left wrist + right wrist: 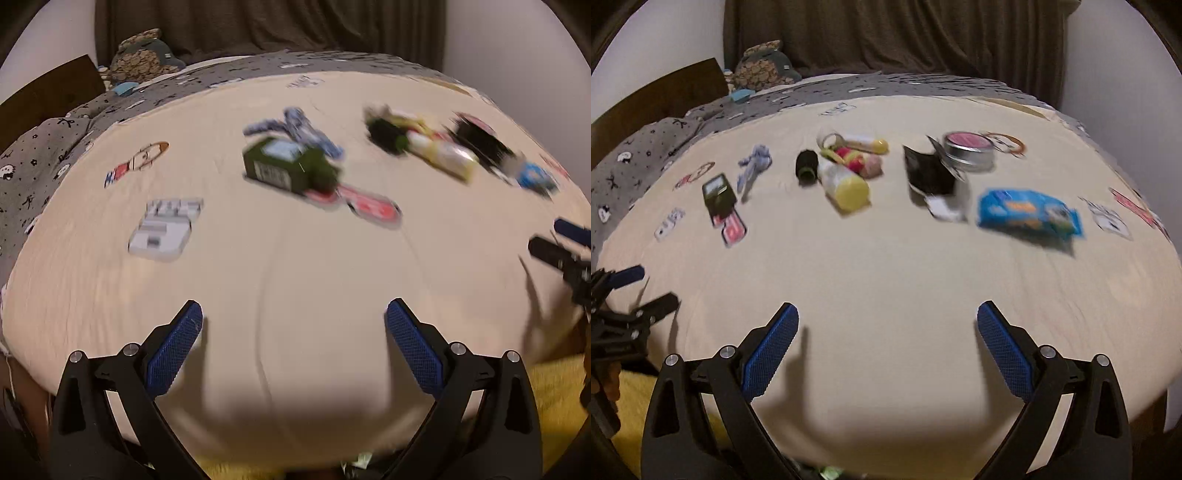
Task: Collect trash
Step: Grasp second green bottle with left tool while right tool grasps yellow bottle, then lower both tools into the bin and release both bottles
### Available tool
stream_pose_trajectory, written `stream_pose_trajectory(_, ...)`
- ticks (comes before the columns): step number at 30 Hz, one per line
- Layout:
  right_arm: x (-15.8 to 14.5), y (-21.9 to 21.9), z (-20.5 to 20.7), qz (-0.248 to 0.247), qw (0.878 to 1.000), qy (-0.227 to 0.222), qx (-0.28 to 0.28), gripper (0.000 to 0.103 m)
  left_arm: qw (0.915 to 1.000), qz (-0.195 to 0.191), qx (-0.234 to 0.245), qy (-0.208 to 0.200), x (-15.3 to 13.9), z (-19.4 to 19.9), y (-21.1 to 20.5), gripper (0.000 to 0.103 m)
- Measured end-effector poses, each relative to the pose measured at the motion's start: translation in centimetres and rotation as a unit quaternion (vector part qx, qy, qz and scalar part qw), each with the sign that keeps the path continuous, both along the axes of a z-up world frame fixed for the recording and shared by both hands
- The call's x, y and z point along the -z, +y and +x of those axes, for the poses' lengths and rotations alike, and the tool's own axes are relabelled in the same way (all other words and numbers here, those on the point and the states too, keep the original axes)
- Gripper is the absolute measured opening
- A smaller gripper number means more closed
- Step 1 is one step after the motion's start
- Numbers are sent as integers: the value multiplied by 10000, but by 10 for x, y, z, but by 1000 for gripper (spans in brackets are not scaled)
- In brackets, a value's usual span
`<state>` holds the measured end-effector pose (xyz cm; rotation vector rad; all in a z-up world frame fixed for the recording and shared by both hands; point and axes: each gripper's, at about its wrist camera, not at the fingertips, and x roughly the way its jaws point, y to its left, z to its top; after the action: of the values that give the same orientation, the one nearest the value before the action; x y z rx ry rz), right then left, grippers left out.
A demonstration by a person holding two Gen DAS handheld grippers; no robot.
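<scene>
Bedspread (886, 280) foreground bare, trash (846, 170) beyond.

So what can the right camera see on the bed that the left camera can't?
Only the right wrist view shows the round silver tin, and it shows the whole blue packet, which the left view catches only in part at its edge. Only the left wrist view shows the grey printed patch on the sheet big and close. Both show the green box, the black spool, the yellow-capped bottle, and open, empty jaws.
</scene>
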<state>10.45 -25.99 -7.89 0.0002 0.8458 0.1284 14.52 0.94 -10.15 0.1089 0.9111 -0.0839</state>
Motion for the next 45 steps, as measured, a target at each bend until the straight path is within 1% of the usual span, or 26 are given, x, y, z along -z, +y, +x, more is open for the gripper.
stream_pose_trajectory(1,0,3,7,6,10000,10,-27,91,10000,-6,-46,-20,-1,12,2,95)
stream_pose_trajectory(3,0,10,25,37,9999,29,-99,89,10000,16,-76,-40,-1,30,3,95)
stream_pose_trajectory(5,-1,16,39,20,9999,30,-120,88,9999,60,-105,55,2,51,3,95)
stream_pose_trajectory(7,-1,22,52,0,9999,50,-143,88,9999,-41,-80,132,5,68,3,95)
stream_pose_trajectory(12,2,35,81,-137,9996,101,-214,87,9998,-141,-41,97,9,91,3,95)
stream_pose_trajectory(15,5,38,96,-126,9995,164,-218,86,9997,-223,16,76,11,105,3,95)
stream_pose_trajectory(17,9,40,101,-131,9994,213,-247,85,9998,-147,114,34,13,113,1,95)
stream_pose_trajectory(19,11,44,105,-189,9991,232,-284,82,9998,-46,211,-20,14,120,-1,96)
stream_pose_trajectory(21,11,46,110,-182,9990,239,-326,80,9996,-91,254,-28,15,126,0,96)
stream_pose_trajectory(23,12,48,114,-171,9990,251,-328,75,9995,-158,276,-12,15,131,0,95)
stream_pose_trajectory(24,12,48,116,-176,9990,253,-330,67,9995,-161,286,-12,15,132,0,93)
stream_pose_trajectory(25,13,48,117,-183,9990,251,-335,56,9993,-177,329,-16,15,132,-1,87)
stream_pose_trajectory(26,12,48,116,-168,9989,241,-364,50,9991,-191,374,-32,14,131,-3,83)
stream_pose_trajectory(27,11,49,115,-171,9989,229,-370,49,9991,-186,388,-49,13,130,-4,81)
stream_pose_trajectory(31,10,48,104,-196,9986,215,-435,49,9994,-135,322,-71,13,120,-6,81)
stream_pose_trajectory(36,10,46,74,-255,9982,180,-510,49,9995,-138,269,-67,13,95,-8,81)
stream_pose_trajectory(38,8,45,61,-253,9981,161,-541,48,9995,-150,281,-63,12,78,-11,81)
stream_pose_trajectory(41,3,43,42,-160,9981,134,-579,47,9992,-273,293,-51,8,56,-11,81)
stream_pose_trajectory(44,-6,39,18,-88,9984,1,-564,45,9988,-385,274,-127,-1,29,-11,81)
stream_pose_trajectory(45,-10,37,8,-48,9984,-56,-566,42,9987,-403,258,-150,-4,22,-11,81)
